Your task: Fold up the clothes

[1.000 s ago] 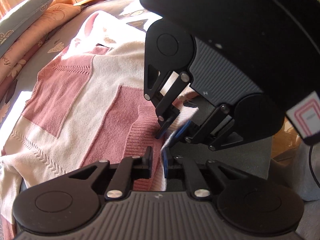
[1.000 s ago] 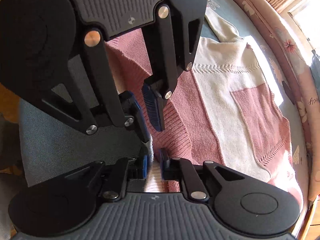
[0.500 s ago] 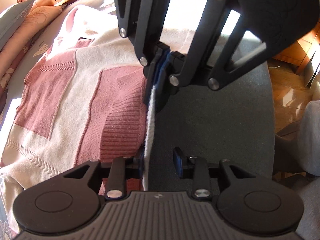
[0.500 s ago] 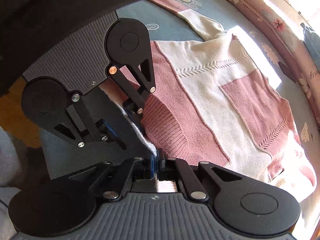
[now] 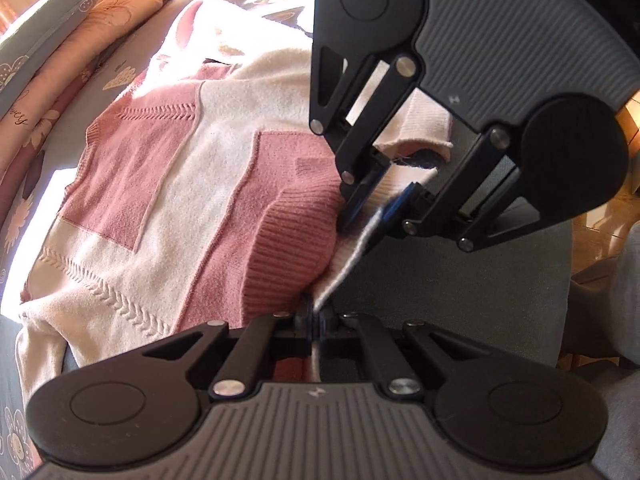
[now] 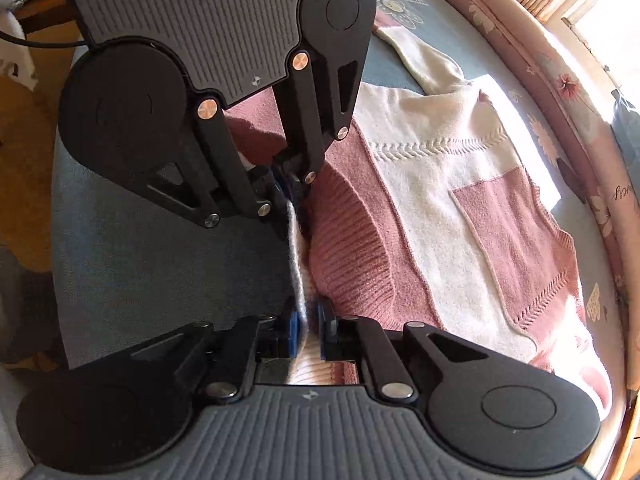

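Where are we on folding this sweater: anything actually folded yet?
Done: the pink and cream sweater lies spread flat on the grey bedspread, no fold visible. In hand: the left gripper is shut on the cream hem edge; the right gripper straddles the same edge, jaws opening. Left: carrying the hem over the body, then every further fold.

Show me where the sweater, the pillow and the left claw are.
sweater (image 5: 224, 184): left wrist view, cream front panel.
pillow (image 5: 48, 40): left wrist view, grey floral cover.
left claw (image 5: 314, 320): left wrist view, between fingertips pinching the hem.
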Available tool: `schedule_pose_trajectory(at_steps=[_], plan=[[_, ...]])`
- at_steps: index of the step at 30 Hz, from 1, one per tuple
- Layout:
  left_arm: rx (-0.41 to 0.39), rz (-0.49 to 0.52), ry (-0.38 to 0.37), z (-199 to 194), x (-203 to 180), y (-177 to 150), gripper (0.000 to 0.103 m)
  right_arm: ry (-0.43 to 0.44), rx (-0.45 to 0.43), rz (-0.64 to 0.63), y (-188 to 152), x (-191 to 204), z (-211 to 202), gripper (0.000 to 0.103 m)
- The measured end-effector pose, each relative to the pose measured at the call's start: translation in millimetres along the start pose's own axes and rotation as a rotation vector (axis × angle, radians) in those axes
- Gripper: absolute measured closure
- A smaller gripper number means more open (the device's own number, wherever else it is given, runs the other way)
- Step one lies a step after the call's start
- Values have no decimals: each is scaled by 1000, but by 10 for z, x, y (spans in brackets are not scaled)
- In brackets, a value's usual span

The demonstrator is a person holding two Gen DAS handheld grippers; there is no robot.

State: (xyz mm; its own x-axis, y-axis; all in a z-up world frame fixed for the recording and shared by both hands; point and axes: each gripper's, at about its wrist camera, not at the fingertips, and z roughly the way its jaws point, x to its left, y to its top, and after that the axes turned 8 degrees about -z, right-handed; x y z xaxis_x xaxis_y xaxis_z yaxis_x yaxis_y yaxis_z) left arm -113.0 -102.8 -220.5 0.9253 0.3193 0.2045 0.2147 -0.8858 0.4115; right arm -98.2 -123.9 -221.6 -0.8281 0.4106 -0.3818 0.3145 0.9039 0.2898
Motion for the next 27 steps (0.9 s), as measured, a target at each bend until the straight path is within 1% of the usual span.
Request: schedule_pose_trajectory(at_steps=[2,3,4,5,7,9,13,15,17,18,19,22,25,27], plan=[[7,2,11,-12,1,-25,102,-23,24,-4,-2,43,73,90],[15,3,12,-17,10,-39,102,-23,31,-9,-1,50,82,96],[25,-7,-1,-26,22,-48,102,-8,27,3,3,28,61,100],[35,-23,-21,-37,34,-55,102,25,22,37,0,-34,13,100],[55,-49,-87,-69,59,-69,103,95,13,111,-7,-168,-90,100],[76,-53,-156,-109,36,-92,103,149,-5,129,-32,-238,-214,100],[136,-40,-268,-153,-111,-170,103,280,8,125,-92,-175,-361,100],[171,-24,-317,-140,-238,-233,103,328,39,102,-127,-37,-336,100],[176,5,-300,-149,-368,-286,102,339,70,94,-158,84,-277,99],[198,-6,-308,-142,-402,-308,101,352,88,109,-161,98,-251,94],[215,-36,-322,-151,-406,-335,96,367,107,125,-163,108,-226,88],[236,-122,-354,-232,-394,-424,95,413,72,169,-173,87,-318,85],[232,-206,-324,-422,-272,-546,94,398,36,215,-257,3,-492,85],[232,-319,-291,-541,-88,-646,94,375,36,292,-381,-118,-599,85]])
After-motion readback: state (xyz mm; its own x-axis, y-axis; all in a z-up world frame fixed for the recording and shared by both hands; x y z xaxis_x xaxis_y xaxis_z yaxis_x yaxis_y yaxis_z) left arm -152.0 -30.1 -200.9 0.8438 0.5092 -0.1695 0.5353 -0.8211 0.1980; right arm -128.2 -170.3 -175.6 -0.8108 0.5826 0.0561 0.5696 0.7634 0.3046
